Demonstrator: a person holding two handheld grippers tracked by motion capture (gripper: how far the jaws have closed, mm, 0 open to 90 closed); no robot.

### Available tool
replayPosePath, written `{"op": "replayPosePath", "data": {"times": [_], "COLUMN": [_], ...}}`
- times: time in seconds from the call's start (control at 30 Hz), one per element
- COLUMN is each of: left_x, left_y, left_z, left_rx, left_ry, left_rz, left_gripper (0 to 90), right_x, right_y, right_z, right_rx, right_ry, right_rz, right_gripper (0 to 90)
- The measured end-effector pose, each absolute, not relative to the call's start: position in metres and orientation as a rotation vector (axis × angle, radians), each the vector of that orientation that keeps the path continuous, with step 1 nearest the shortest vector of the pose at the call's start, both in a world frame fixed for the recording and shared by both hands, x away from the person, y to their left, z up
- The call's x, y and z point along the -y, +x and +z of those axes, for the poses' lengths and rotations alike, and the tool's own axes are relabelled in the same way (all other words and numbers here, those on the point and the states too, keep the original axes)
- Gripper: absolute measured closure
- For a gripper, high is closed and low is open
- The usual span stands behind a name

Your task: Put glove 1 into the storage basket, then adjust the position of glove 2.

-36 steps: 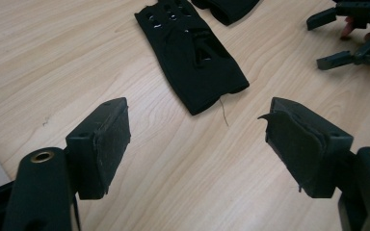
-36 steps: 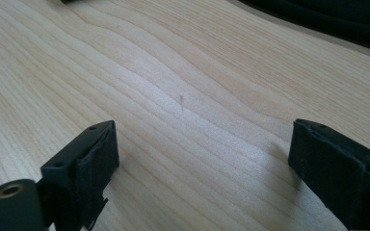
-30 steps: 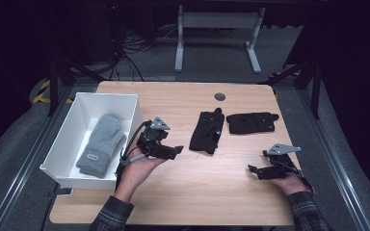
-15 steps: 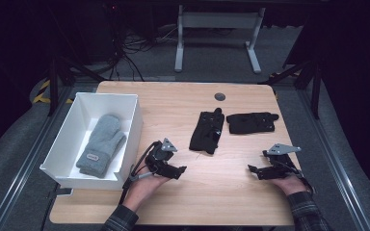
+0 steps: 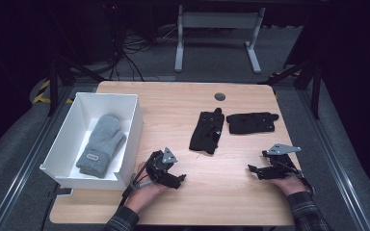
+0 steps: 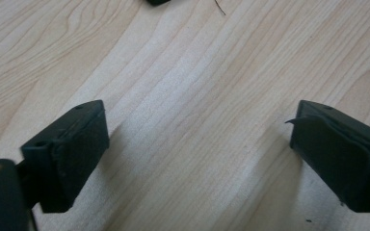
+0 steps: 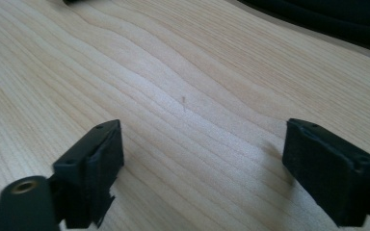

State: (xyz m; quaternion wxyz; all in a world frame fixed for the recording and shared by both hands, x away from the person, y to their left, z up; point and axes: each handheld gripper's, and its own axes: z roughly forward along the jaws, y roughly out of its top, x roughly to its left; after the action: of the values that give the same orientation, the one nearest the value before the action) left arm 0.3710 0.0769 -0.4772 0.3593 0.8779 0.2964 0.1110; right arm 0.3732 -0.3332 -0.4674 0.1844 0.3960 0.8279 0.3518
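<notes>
Though dim from high up, nearer black glove [image 5: 206,132] right of white box [image 5: 125,103], probably soft, light, floppy; best pinched at cuff. Left tool [image 5: 179,180] just widened, empty on worktop [image 5: 231,192]. Right tool [image 5: 252,171] apart, empty.

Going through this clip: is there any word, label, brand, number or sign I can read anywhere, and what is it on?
No text can be read.
Grey mitten in the white bin: a small dark tag at its cuff, too small and blurred to read.
Two black gloves on the table: no legible marking.
Left gripper and right gripper: no lettering to be made out.
</notes>
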Motion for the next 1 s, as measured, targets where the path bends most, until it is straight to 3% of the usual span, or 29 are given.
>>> {"op": "replayPosePath", "data": {"times": [0.13,0.27,0.4,0.57,0.77,1.0], "left_x": [-0.076,-0.076,-0.079,-0.082,-0.084,-0.086], "left_y": [0.372,0.372,0.372,0.372,0.37,0.371], "left_z": [-0.478,-0.478,-0.478,-0.477,-0.478,-0.478], "left_rx": [-0.816,-0.816,-0.767,-0.724,-0.679,-0.649], "left_ry": [2.263,2.262,2.281,2.294,2.303,2.308], "left_rz": [0.294,0.296,0.278,0.262,0.24,0.229], "left_gripper": [0.0,0.0,0.1,0.3,0.0,0.1], "right_x": [0.332,0.329,0.323,0.314,0.306,0.296], "right_y": [0.375,0.377,0.383,0.39,0.409,0.436], "right_z": [-0.463,-0.457,-0.446,-0.433,-0.424,-0.422], "right_rx": [-2.347,-2.339,-2.316,-2.291,-2.296,-2.278], "right_ry": [1.136,1.132,1.104,1.057,1.043,1.052], "right_rz": [0.984,1.001,1.043,1.06,1.068,1.071], "right_gripper": [17.1,22.5,38.2,64.9,88.3,90.0]}}
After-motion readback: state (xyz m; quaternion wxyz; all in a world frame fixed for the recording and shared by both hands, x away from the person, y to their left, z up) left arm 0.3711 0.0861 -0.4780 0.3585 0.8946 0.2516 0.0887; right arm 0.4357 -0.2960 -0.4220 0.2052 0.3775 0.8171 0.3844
